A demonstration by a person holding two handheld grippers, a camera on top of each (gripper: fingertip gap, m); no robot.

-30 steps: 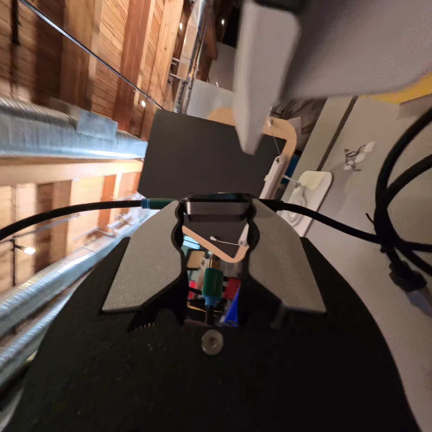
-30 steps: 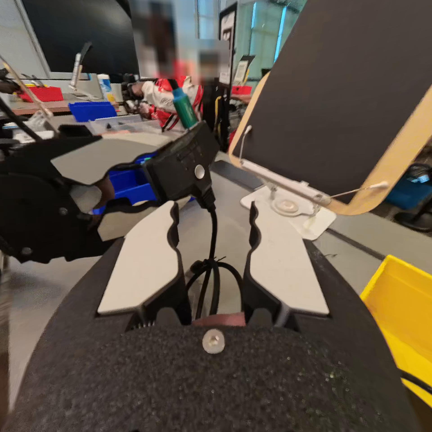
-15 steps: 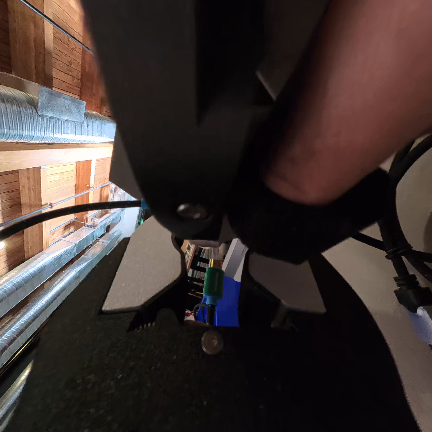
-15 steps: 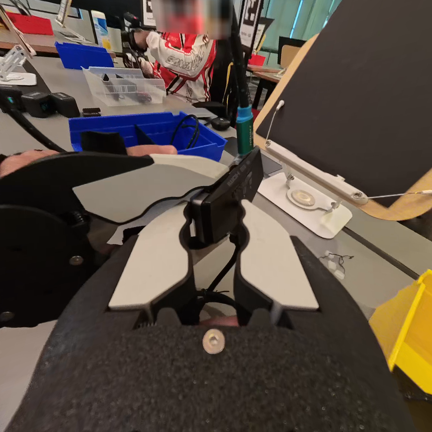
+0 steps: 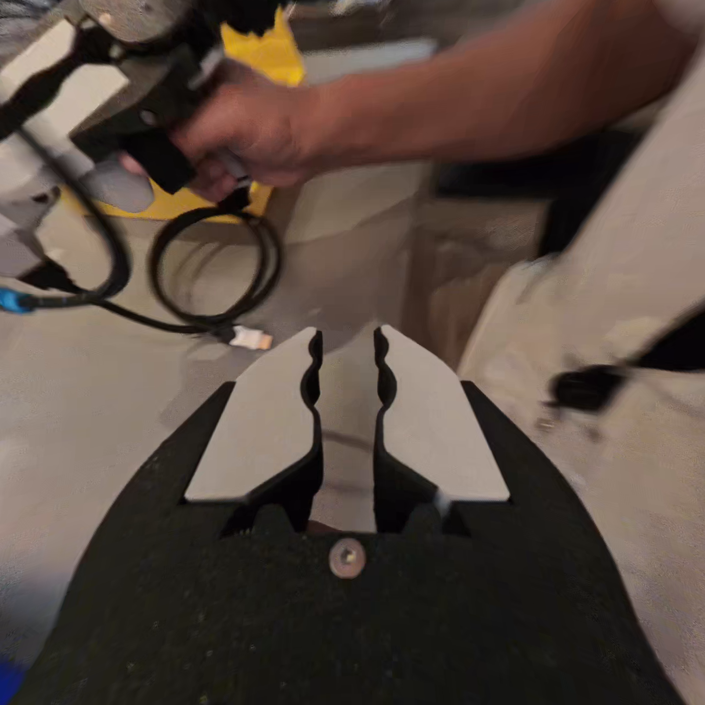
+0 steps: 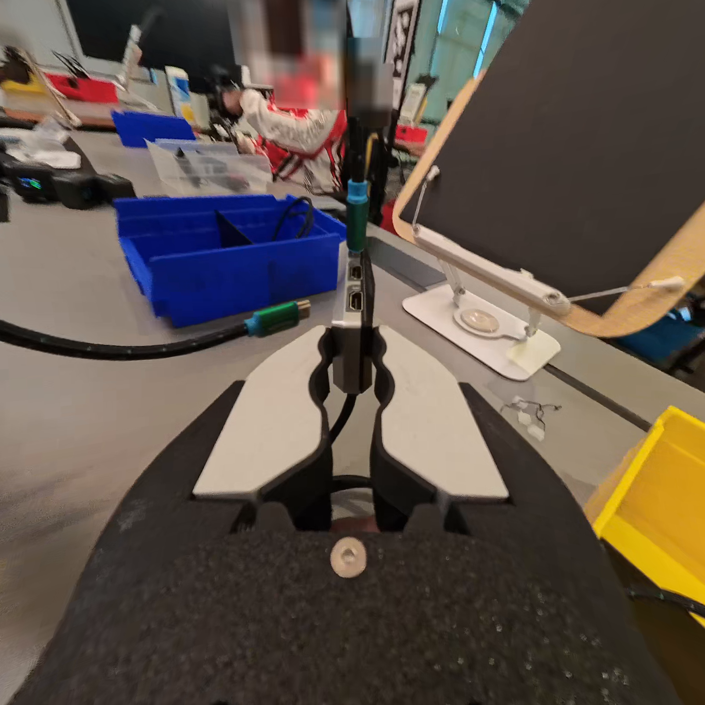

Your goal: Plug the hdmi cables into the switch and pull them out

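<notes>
My right gripper (image 6: 351,335) is shut on the grey-and-black HDMI switch (image 6: 353,297) and holds it on edge above the grey table (image 6: 95,412). A green-and-blue HDMI plug (image 6: 357,225) sits in its top port, and two ports below it are empty. A second cable with a green plug (image 6: 276,318) lies loose on the table to the left. My left gripper (image 5: 348,335) is open and empty, pointing down at the table. In the left wrist view, the right gripper (image 5: 126,87) and the hand (image 5: 248,145) holding it show at top left, above a coiled black cable (image 5: 213,263).
A blue bin (image 6: 229,259) stands behind the loose cable. A yellow bin (image 6: 656,488) is at the right. A black board (image 6: 572,133) leans on a white stand (image 6: 480,335) at the right rear. A person in red and white (image 6: 301,129) sits at the back.
The switch has passed from my left gripper to my right gripper, which shut on it. My left gripper let go and swung away, now facing down at the table.
</notes>
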